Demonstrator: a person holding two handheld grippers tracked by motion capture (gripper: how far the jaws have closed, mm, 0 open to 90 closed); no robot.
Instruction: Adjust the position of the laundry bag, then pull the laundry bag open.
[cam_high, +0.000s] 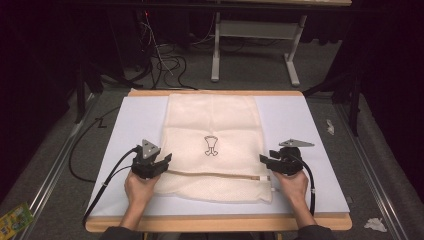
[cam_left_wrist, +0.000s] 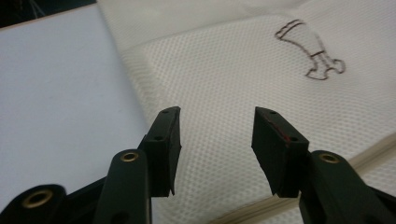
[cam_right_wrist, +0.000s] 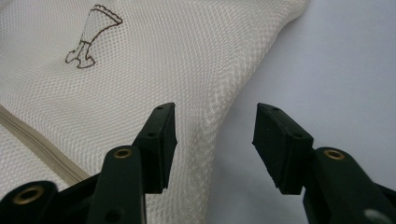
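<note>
A cream mesh laundry bag (cam_high: 212, 142) lies flat on the white board (cam_high: 300, 120), with a small dark emblem (cam_high: 211, 146) at its middle and a zipper along the near fold. My left gripper (cam_high: 161, 162) sits at the bag's left edge, jaws open over the mesh (cam_left_wrist: 219, 112) with nothing pinched. My right gripper (cam_high: 265, 161) sits at the bag's right edge, jaws open too. In the right gripper view the bag's edge (cam_right_wrist: 224, 107) runs between the spread fingers (cam_right_wrist: 161, 135), untouched. The emblem (cam_left_wrist: 310, 49) lies beyond the left jaws.
The board rests on a wooden table (cam_high: 215, 223) whose near edge is close to the person's hands. Cables (cam_high: 100, 172) trail left off the board. Crumpled scraps (cam_high: 375, 224) lie on the grey floor at right, a table frame (cam_high: 255, 30) stands behind.
</note>
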